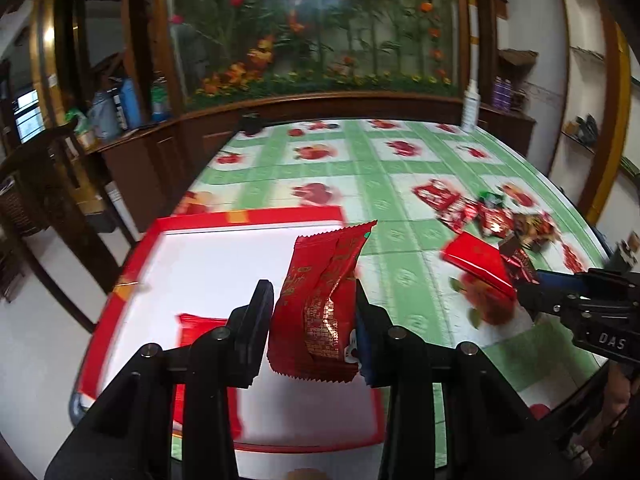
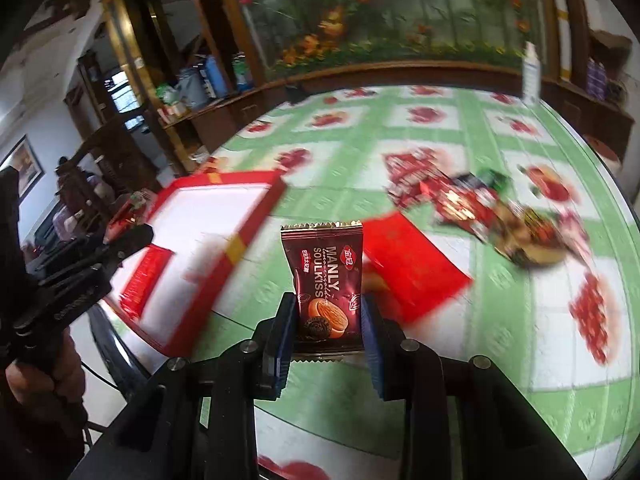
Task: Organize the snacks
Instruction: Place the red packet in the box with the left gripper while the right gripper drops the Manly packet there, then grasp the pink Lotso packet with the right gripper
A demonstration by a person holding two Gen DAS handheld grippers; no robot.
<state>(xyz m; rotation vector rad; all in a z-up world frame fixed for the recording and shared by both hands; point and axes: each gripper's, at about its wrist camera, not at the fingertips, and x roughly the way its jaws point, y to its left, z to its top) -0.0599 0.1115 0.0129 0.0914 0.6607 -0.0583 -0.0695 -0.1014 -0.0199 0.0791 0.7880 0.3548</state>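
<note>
A red snack packet (image 1: 320,312) is clamped between the two pads of the left gripper (image 1: 314,320); it is held upright, its crimped top edge tilted to the right, above the near right part of a red-rimmed tray (image 1: 132,256) with a white floor. Inside the tray, near its near left corner, another red packet (image 1: 196,332) is seen lying flat, partly hidden behind the left gripper's fingers.

A dark brown biscuit packet (image 2: 326,280), printed "MANLY SOULKISS", is gripped between the pads of the right gripper (image 2: 326,332). It is held upright above the green-and-white tablecloth (image 2: 432,128) of the table, just to the right of the tray's right rim.

Beyond the brown packet, a flat red packet (image 2: 412,268) is seen lying on the cloth, close to the tray's right side. Farther toward the right edge of the table, a loose heap of mixed snack packets (image 2: 480,204) is spread out, blurred, so single items cannot be told apart. Between the heap and the tray, only the flat red packet lies on the cloth.

At the far right corner of the table a white bottle (image 1: 470,106) is stood upright. A small dark object (image 1: 250,122) is seen at the far edge. Behind the table a wooden cabinet (image 1: 152,152) and a flower mural (image 1: 312,28) are visible.
</note>
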